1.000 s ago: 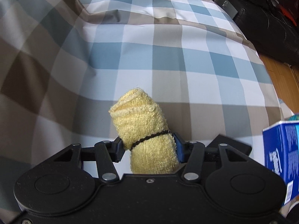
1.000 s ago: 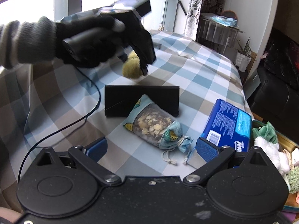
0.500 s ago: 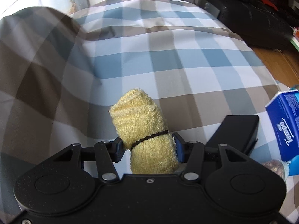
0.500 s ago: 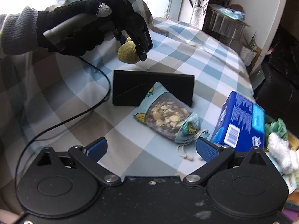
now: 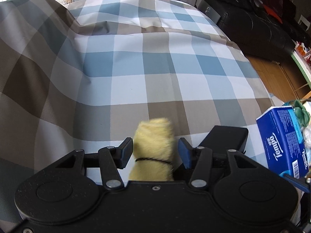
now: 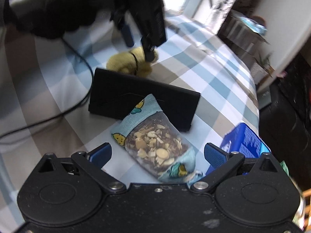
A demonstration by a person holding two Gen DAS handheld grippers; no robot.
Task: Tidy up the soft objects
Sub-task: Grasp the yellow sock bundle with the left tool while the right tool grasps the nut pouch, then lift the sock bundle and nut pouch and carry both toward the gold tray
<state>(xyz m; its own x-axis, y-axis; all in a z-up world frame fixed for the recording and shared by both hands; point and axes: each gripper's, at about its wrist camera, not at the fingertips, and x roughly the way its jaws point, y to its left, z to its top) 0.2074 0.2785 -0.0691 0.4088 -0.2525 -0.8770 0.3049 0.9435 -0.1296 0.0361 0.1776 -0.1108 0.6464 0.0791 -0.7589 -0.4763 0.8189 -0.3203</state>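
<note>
A rolled yellow towel [image 5: 153, 147] tied with a black band lies between the fingers of my left gripper [image 5: 155, 151], which stand open with a gap on each side. In the right wrist view the towel [image 6: 129, 62] lies on the checked cloth just behind the black stand, under the left gripper [image 6: 138, 42]. My right gripper [image 6: 157, 153] is open and empty, low over a light-blue drawstring pouch [image 6: 155, 145] with a clear window showing dried pieces.
A black folded stand [image 6: 143, 101] sits between pouch and towel. A blue Tempo tissue box [image 5: 281, 141] stands at the right, with green and white plush things [image 5: 301, 114] beyond it. A black cable [image 6: 81, 89] crosses the checked cloth [image 5: 136, 68].
My left gripper has opened and let go of the yellow towel, which now lies on the cloth behind the stand. My right gripper has moved forward and down over the pouch.
</note>
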